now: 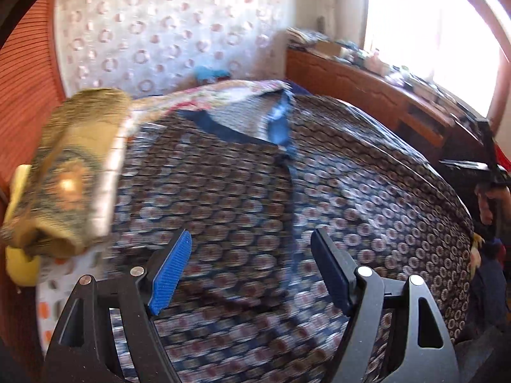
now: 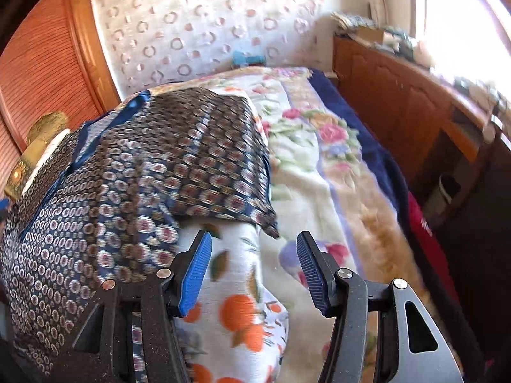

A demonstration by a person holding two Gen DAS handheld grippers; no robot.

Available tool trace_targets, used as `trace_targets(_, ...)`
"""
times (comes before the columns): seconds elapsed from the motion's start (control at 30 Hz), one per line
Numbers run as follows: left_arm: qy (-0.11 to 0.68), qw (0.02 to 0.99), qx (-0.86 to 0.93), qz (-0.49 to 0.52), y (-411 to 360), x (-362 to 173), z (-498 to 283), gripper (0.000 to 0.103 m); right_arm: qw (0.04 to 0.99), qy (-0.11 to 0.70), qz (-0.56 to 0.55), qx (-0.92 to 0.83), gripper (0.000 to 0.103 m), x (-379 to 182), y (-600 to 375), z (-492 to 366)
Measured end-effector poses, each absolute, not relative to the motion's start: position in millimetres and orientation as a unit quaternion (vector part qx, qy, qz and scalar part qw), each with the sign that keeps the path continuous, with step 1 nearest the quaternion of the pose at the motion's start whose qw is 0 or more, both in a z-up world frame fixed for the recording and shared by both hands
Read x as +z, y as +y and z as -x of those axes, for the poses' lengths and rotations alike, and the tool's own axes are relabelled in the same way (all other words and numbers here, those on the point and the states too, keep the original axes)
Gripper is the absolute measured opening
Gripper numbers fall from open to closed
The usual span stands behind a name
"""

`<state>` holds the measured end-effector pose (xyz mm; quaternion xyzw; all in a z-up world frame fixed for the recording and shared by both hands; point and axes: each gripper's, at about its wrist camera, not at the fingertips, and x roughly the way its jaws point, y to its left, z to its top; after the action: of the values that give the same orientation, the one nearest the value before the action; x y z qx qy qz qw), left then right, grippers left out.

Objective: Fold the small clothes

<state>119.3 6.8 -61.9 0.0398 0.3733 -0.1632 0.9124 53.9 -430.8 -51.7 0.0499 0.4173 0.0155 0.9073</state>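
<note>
A dark blue patterned garment (image 1: 242, 191) with small round motifs lies spread over the bed; its blue neckline (image 1: 278, 121) lies at the far end. In the right wrist view the same garment (image 2: 134, 172) covers the left part of the bed, its right side folded over. My left gripper (image 1: 250, 242) is open and empty, just above the garment. My right gripper (image 2: 254, 242) is open and empty, over an orange-print sheet (image 2: 236, 303) beside the garment's lower corner.
A floral blanket (image 2: 319, 146) covers the bed's right side. A golden-green cushion (image 1: 70, 166) lies at the left by the wooden wardrobe (image 2: 41, 63). A wooden cabinet (image 1: 367, 92) with clutter stands under the bright window. The patterned wall (image 1: 166, 32) is behind.
</note>
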Motion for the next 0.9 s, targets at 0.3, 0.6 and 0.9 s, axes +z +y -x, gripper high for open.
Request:
trace_targets(0.3, 0.404, 0.896, -0.18, -0.044, -25.8, -81.2, -133.9, 0.078, 0.895, 0.439, -0.071, 0.044, 0.058, -59.4, -449.5, -90.9)
trace_targets(0.6, 0.422, 0.891, -0.162, -0.046, -25.1, -101.5, -144.2, 0.078, 0.904, 0.415, -0.079, 0.066, 0.005, -62.1, -456.4, -122.4)
trace_targets(0.9, 0.422, 0.891, -0.154, -0.069, -34.2, -104.6, -139.7, 0.082, 0.944, 0.32, -0.017, 0.08, 0.002, -6.2, -422.5, -107.7)
